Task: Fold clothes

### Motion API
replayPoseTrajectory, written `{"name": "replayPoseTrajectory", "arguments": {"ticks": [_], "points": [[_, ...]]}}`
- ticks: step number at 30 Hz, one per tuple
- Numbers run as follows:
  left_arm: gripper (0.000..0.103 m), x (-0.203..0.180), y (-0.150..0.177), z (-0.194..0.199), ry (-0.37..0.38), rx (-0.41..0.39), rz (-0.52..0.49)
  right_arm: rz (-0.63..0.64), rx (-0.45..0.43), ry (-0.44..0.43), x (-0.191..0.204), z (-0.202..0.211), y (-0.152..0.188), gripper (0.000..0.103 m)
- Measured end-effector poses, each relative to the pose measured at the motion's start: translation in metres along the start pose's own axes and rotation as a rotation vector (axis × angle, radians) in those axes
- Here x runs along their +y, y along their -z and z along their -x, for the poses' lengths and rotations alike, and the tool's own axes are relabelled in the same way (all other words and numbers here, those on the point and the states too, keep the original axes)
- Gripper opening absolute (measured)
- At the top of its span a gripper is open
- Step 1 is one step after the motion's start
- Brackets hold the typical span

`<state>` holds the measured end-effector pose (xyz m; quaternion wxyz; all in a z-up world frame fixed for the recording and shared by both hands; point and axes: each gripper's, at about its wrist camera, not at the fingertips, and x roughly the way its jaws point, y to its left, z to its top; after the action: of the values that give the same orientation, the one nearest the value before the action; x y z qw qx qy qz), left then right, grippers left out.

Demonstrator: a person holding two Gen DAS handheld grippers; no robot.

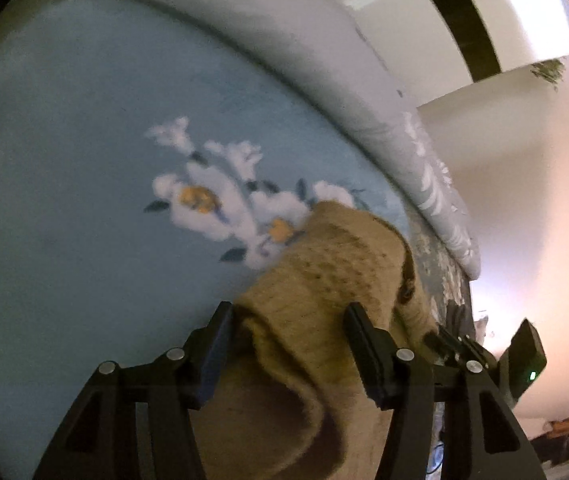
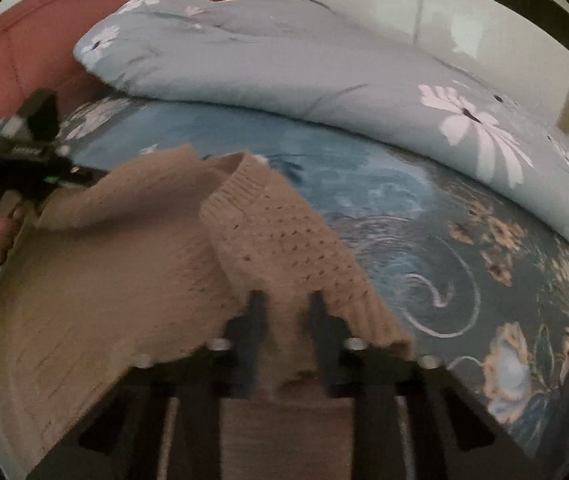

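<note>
A tan knitted sweater [image 2: 96,280] lies spread on a blue floral bedsheet [image 2: 424,240], one sleeve [image 2: 280,240] folded over its body. My right gripper [image 2: 284,302] has its fingers close together with the sweater's ribbed edge between them. In the left wrist view my left gripper [image 1: 288,312] stands wide, its fingers either side of a bunched, lifted part of the sweater [image 1: 324,264]; the cloth lies between them and a grip is unclear. The left gripper also shows in the right wrist view [image 2: 24,156], held by a hand at the sweater's far left.
A grey-blue floral duvet [image 2: 324,68] lies bunched along the far side of the bed. A red padded headboard [image 2: 24,28] stands at the back left. A white wall [image 1: 524,200] borders the bed. The right gripper's body [image 1: 516,360] shows at the left view's right edge.
</note>
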<state>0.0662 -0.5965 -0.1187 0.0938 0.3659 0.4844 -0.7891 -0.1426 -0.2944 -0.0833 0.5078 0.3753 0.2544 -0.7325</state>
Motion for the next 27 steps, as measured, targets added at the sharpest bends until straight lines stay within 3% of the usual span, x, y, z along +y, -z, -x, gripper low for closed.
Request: {"name": "replayPoseTrajectory", "arguments": {"ticks": [2, 3, 4, 7, 8, 12, 13, 16, 19, 22, 25, 26, 27], "points": [[0.029, -0.013, -0.001, 0.002, -0.007, -0.019, -0.056, -0.021, -0.009, 0.034, -0.011, 0.004, -0.005, 0.011], [0.022, -0.018, -0.001, 0.002, -0.009, -0.025, -0.076, -0.015, -0.027, 0.042, -0.016, 0.007, -0.009, 0.011], [0.018, -0.023, -0.002, 0.006, -0.013, -0.038, -0.092, -0.013, -0.049, 0.057, -0.022, 0.010, -0.013, 0.011], [0.016, -0.043, -0.010, 0.025, -0.052, -0.174, -0.170, -0.091, -0.111, 0.114, -0.048, 0.019, -0.035, 0.010], [0.016, -0.047, -0.012, 0.032, -0.061, -0.226, -0.188, -0.121, -0.128, 0.130, -0.057, 0.021, -0.043, 0.010], [0.017, -0.048, -0.033, 0.040, -0.330, -0.382, -0.184, -0.229, -0.124, 0.182, -0.083, 0.006, -0.065, 0.010], [0.019, -0.043, -0.037, 0.038, -0.346, -0.374, -0.160, -0.256, -0.108, 0.192, -0.088, -0.003, -0.068, 0.010], [0.023, -0.027, -0.036, 0.037, -0.291, -0.329, -0.092, -0.309, -0.063, 0.220, -0.098, -0.022, -0.069, 0.010], [0.036, -0.010, -0.035, 0.036, -0.234, -0.283, -0.025, -0.368, -0.066, 0.227, -0.107, -0.024, -0.060, 0.010], [0.040, -0.019, -0.017, 0.040, -0.259, -0.245, -0.107, -0.372, -0.080, 0.193, -0.103, -0.012, -0.050, 0.010], [0.051, -0.026, 0.006, 0.049, -0.253, -0.218, -0.155, -0.303, -0.087, 0.158, -0.084, 0.008, -0.038, 0.013], [0.055, -0.028, 0.014, 0.053, -0.247, -0.209, -0.167, -0.277, -0.092, 0.135, -0.074, 0.018, -0.030, 0.014], [0.056, -0.030, 0.022, 0.057, -0.241, -0.201, -0.180, -0.254, -0.094, 0.106, -0.063, 0.030, -0.019, 0.022]]}}
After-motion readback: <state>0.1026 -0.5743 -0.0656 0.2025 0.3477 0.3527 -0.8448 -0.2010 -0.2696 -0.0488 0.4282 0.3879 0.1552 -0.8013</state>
